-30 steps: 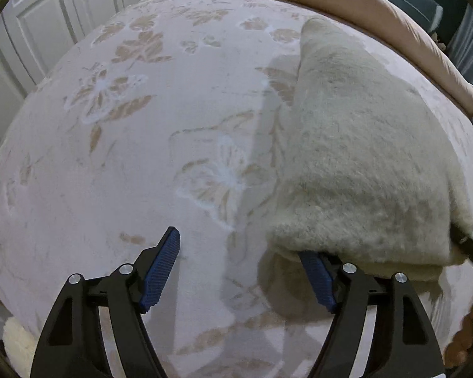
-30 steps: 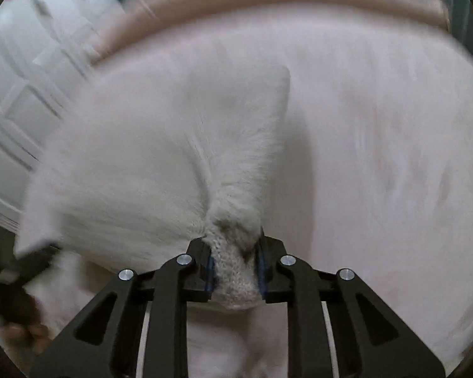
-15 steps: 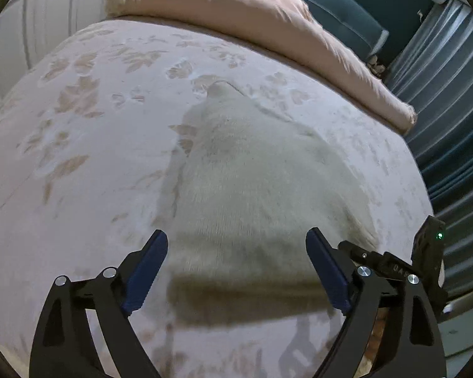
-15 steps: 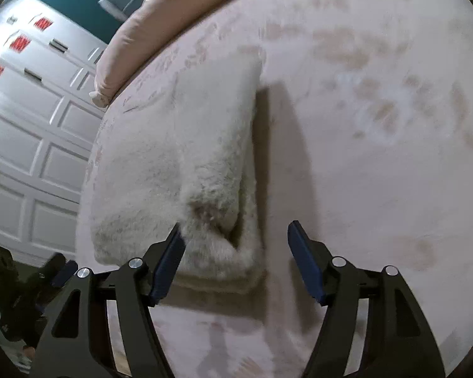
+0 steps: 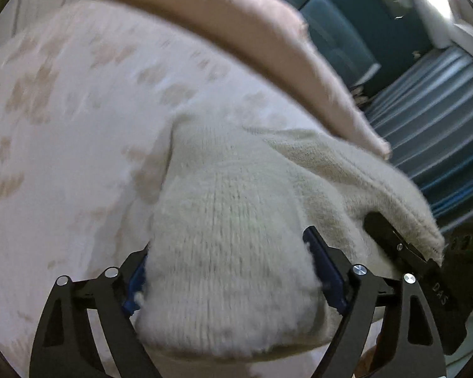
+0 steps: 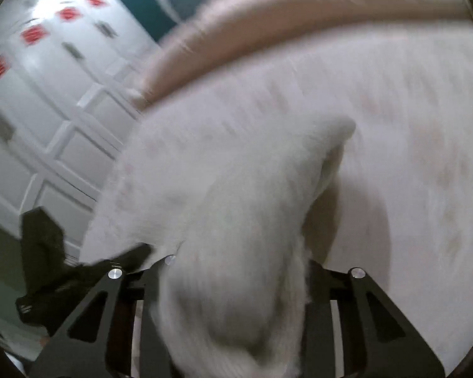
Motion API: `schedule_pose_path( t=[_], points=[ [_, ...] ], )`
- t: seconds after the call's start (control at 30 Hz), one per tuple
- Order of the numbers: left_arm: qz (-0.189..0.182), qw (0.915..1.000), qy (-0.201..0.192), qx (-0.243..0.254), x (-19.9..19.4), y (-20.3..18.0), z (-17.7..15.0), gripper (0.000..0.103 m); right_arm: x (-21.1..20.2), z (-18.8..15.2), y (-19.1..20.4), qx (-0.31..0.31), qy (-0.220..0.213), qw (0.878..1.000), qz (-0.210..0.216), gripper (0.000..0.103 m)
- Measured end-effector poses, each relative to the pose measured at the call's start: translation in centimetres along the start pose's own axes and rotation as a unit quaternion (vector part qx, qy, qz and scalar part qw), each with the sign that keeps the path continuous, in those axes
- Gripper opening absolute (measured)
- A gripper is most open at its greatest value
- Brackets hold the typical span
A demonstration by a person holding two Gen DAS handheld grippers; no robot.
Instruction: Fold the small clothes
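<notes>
Both grippers bear on 1 cream knit garment [image 5: 233,239]. The left gripper [image 5: 228,278] has its blue pads [image 5: 326,271] wide apart, a thick folded bulge of knit filling the gap. Whether the right gripper [image 6: 236,286] is clamped cannot be told: blurred knit hides its tips. Around lies a floral bedspread [image 5: 66,119], a pink pillow [image 5: 246,31] beyond.

left gripper [image 5: 230,277]: black frame; blue pads [image 5: 326,271]; silver screws | right gripper [image 6: 236,283]: black, blurred, seemingly alike
</notes>
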State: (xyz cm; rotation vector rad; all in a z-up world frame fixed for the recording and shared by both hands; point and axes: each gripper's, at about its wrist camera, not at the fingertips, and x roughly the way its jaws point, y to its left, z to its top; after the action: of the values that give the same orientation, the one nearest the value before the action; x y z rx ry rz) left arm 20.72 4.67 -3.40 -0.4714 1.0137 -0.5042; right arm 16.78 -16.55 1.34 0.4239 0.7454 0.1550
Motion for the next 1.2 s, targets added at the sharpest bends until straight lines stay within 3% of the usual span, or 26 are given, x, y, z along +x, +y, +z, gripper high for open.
schedule_pose_path(
  t=[0.07, 0.1, 0.13, 0.2, 0.27, 0.3, 0.33, 0.4, 0.57, 0.63, 0.7, 0.73, 0.93, 1.03, 1.2],
  points=[
    [0.029, 0.999, -0.014, 0.03, 0.3, -1.0, 0.1, 0.081, -1.1, 0.9, 1.0, -0.038, -0.035, 0.999, -0.01, 0.031],
    [0.063, 0.9966, -0.008, 0.053, 1.3, -1.2, -0.2, 0.081, -0.9, 1.0, 0.7, -0.048, -0.037, 0.998, -0.023, 0.033],
    [0.096, 0.9931, 0.001, 0.068, 2.3, -1.0, -0.5, 0.081, -0.1, 0.9, -0.3, -0.047, -0.027, 0.998, -0.039, 0.036],
    [0.161, 0.9821, 0.039, 0.09, 5.0, 0.0, -1.8, 0.081, 3.9, -0.9, -5.1, 0.001, 0.047, 0.995, -0.086, 0.043],
    [0.153, 0.9832, 0.049, 0.087, 5.2, 0.6, -2.6, 0.083, 6.9, -3.6, -9.7, 0.061, 0.124, 0.981, -0.135, 0.046],
    [0.157, 0.9834, 0.038, 0.082, 4.4, 0.5, -2.8, 0.083, 5.8, -4.4, -11.4, 0.111, 0.101, 0.983, -0.102, 0.056],
    [0.158, 0.9835, 0.038, 0.08, 4.0, 0.4, -2.8, 0.084, 4.2, -4.6, -12.4, 0.156, 0.084, 0.981, -0.078, 0.059],
    [0.169, 0.9816, 0.037, 0.08, 3.1, -0.1, -3.0, 0.083, 1.7, -4.1, -12.2, 0.174, 0.059, 0.979, -0.092, 0.059],
    [0.203, 0.9732, 0.038, 0.1, 3.2, -1.0, -3.5, 0.084, -2.0, -2.1, -5.7, 0.045, 0.005, 0.989, -0.142, 0.055],
    [0.215, 0.9708, 0.035, 0.101, 2.9, -1.1, -3.6, 0.084, 0.0, -2.3, -3.8, -0.022, 0.029, 0.984, -0.175, 0.055],
    [0.219, 0.9695, 0.037, 0.103, 2.7, -1.4, -3.8, 0.083, 3.9, -4.9, -4.8, -0.064, 0.099, 0.967, -0.226, 0.054],
    [0.225, 0.9679, 0.037, 0.106, 2.6, -1.6, -3.8, 0.083, 5.5, -6.0, -5.5, -0.07, 0.128, 0.959, -0.241, 0.055],
    [0.248, 0.9607, 0.024, 0.122, 0.7, -3.4, -6.1, 0.083, 0.5, -6.5, -5.0, -0.011, 0.072, 0.97, -0.234, 0.058],
    [0.255, 0.9594, 0.028, 0.117, 0.4, -3.9, -7.9, 0.083, -1.3, -7.9, -3.2, -0.025, 0.052, 0.966, -0.254, 0.07],
    [0.27, 0.9559, 0.038, 0.11, 0.0, -4.2, -11.3, 0.085, -3.8, -10.9, -1.3, -0.043, 0.03, 0.96, -0.275, 0.079]
  ],
)
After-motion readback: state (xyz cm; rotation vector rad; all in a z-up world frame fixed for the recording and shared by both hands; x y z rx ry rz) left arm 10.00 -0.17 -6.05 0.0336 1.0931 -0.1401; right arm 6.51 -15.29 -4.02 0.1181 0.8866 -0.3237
